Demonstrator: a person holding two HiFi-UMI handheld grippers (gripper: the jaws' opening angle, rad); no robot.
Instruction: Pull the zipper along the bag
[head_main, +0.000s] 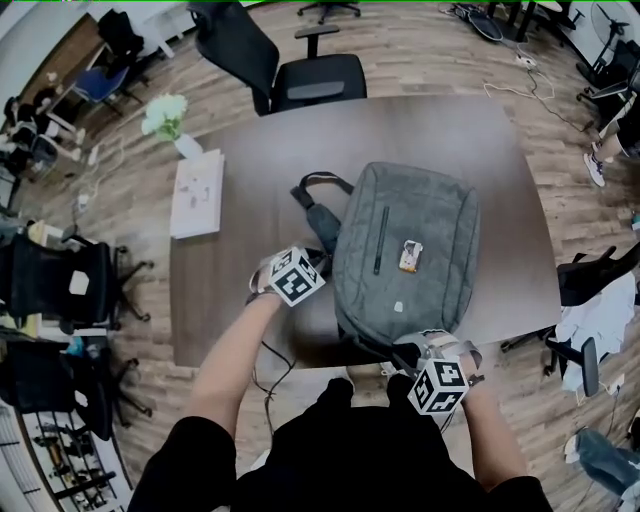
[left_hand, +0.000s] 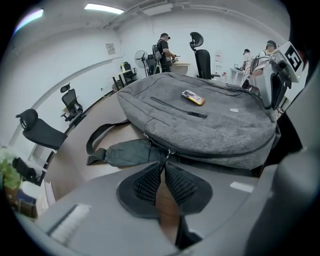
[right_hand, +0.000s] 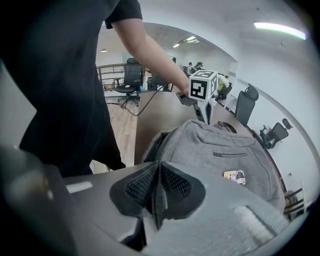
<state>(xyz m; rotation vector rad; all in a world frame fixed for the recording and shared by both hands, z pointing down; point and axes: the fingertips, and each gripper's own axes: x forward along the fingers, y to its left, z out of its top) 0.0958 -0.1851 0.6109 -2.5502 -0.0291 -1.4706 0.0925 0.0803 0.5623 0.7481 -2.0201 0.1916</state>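
A grey backpack (head_main: 410, 250) lies flat on the brown table (head_main: 500, 130). My left gripper (head_main: 322, 264) is at the bag's left side by the shoulder strap (left_hand: 125, 152). In the left gripper view its jaws (left_hand: 163, 166) stand a little apart, and the end of the zipper pull (left_hand: 170, 152) hangs at the tips. My right gripper (head_main: 432, 346) is at the bag's near corner, shut on a thin dark strip of the bag's edge (right_hand: 159, 197). Beside that corner the bag's side gapes open (right_hand: 154, 146).
A small yellow tag (head_main: 410, 256) lies on top of the bag. A white box (head_main: 197, 192) and a vase of flowers (head_main: 168, 118) stand at the table's left. A black office chair (head_main: 300, 70) stands behind the table. Several people stand far off (left_hand: 165, 47).
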